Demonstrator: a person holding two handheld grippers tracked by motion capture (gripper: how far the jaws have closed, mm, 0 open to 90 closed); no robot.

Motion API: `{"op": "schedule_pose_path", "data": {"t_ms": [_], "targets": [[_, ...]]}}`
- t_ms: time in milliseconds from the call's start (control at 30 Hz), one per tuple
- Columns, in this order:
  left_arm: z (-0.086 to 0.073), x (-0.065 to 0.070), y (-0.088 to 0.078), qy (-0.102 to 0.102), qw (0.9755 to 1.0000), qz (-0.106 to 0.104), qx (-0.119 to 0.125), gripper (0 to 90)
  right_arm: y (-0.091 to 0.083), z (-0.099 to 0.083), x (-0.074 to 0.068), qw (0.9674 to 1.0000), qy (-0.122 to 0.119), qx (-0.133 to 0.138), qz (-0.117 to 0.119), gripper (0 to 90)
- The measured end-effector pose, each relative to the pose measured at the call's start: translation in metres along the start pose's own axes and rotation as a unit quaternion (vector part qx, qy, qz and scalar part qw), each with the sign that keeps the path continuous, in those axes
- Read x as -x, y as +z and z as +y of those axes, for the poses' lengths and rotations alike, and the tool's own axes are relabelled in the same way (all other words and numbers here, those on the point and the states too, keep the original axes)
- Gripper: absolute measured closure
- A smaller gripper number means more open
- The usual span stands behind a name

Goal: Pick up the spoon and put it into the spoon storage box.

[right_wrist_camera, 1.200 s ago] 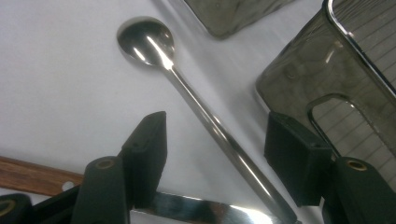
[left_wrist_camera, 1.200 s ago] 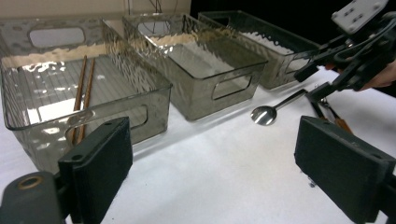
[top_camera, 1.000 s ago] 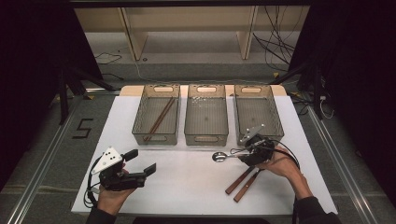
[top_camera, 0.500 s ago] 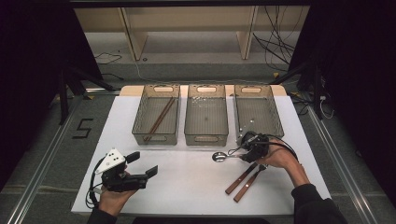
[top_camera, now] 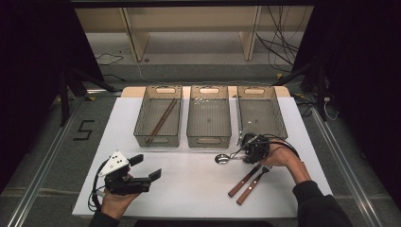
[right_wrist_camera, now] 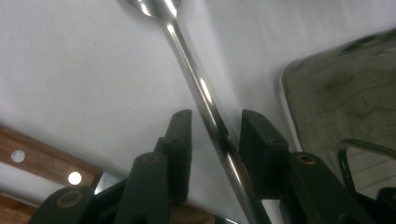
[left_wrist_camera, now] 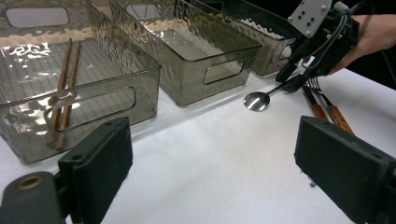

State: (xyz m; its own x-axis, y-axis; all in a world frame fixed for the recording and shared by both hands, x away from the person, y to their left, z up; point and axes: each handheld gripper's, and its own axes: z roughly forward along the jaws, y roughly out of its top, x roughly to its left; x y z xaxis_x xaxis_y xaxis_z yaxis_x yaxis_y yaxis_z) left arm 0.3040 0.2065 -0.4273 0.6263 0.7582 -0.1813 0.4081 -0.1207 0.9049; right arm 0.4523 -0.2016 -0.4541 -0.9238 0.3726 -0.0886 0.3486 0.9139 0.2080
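Observation:
A steel spoon (top_camera: pixel 221 159) lies on the white table in front of the middle bin, its bowl to the left. My right gripper (top_camera: pixel 241 150) straddles its handle (right_wrist_camera: pixel 201 88). The jaws have just been closing, and a gap still shows between the left pad (right_wrist_camera: pixel 180 140) and the handle, so it is open. From the left gripper view the spoon (left_wrist_camera: pixel 256 101) and the right gripper (left_wrist_camera: pixel 289 79) are at the upper right. My left gripper (top_camera: pixel 147 166) rests open at the front left with nothing between its pads (left_wrist_camera: pixel 100 158).
Three clear bins stand in a row at the back: the left bin (top_camera: pixel 142 135) holds brown chopsticks (top_camera: pixel 161 120), while the middle bin (top_camera: pixel 208 140) and the right bin (top_camera: pixel 279 127) look bare. A wooden-handled knife and fork (top_camera: pixel 246 182) lie beside the right hand.
The right hand has shifted a little to the left and settled low over the spoon's handle. The left hand and the spoon have stayed where they were.

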Motion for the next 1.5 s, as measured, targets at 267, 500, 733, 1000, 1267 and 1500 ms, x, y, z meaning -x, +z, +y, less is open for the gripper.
{"op": "schedule_pose_path", "data": {"t_ms": [267, 500, 733, 1000, 1267, 1500], "targets": [[-0.001, 0.0, 0.0, 0.0, 1.0, -0.001, -0.001, 11.2, 0.001, 0.007, 0.002, 0.9992, -0.021, -0.028, 0.018, 74.9], [0.0, 0.001, 0.0, 0.004, 1.0, -0.001, -0.002, 11.1, 0.0, 0.01, -0.004, 0.9982, -0.046, -0.037, 0.01, 80.5], [-0.001, 0.001, 0.0, 0.004, 1.0, -0.001, -0.001, 11.2, 0.0, 0.012, -0.008, 0.996, -0.077, -0.045, 0.005, 84.1], [-0.001, 0.001, 0.001, 0.006, 1.0, -0.001, -0.003, 11.1, -0.001, 0.011, -0.012, 0.9935, -0.107, -0.038, -0.009, 84.8], [-0.001, 0.001, 0.002, 0.005, 1.0, 0.0, -0.003, 11.2, -0.003, 0.017, -0.018, 0.9916, -0.127, -0.019, -0.019, 85.0], [-0.001, 0.001, 0.001, 0.005, 1.0, 0.0, -0.003, 11.2, -0.012, 0.021, -0.021, 0.9918, -0.125, 0.008, -0.024, 85.0]]}}
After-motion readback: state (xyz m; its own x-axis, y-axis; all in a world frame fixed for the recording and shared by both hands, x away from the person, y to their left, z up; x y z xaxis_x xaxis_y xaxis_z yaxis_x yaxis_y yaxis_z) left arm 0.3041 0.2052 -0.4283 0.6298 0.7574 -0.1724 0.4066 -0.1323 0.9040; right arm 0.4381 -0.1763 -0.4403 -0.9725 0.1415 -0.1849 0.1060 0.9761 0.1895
